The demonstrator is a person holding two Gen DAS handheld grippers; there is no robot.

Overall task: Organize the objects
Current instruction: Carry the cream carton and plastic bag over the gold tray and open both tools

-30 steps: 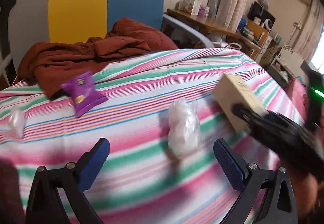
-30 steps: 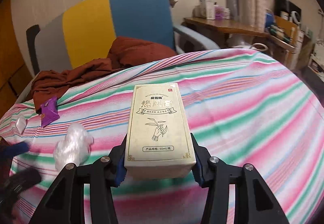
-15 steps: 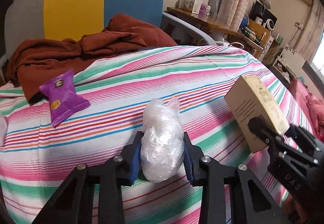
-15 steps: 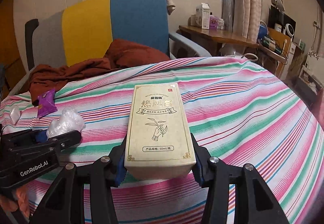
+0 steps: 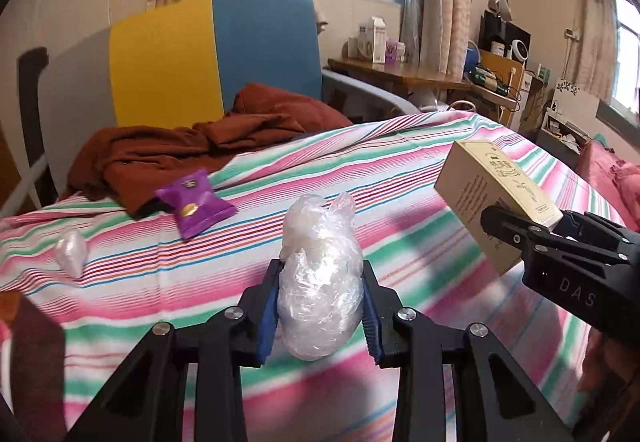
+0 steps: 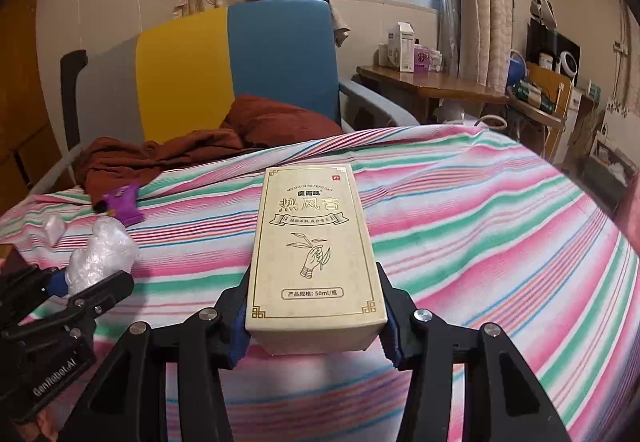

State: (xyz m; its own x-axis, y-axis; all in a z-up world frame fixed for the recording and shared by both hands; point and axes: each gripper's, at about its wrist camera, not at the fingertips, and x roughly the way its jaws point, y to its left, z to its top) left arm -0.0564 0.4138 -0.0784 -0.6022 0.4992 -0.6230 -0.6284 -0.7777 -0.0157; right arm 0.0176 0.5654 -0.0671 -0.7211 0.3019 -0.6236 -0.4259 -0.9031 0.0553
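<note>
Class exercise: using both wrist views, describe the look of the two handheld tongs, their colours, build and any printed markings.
Both are matt black plastic with angular, open-framed finger arms joined by silver round-headed screws. The left tongs and right tongs carry ribbed blue pads on the inner faces. Seen from the other camera, the left body reads "GenRobot.AI" in white; the right body shows pale letters "DAS". No cables show.

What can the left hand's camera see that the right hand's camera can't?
Only the left view shows the box's printed side and the plastic bundle head-on between its own jaws. Only the right view shows the box's gold front with its hand drawing. Both show the box, the bundle, the purple packet, the brown cloth and the striped sheet.
</note>
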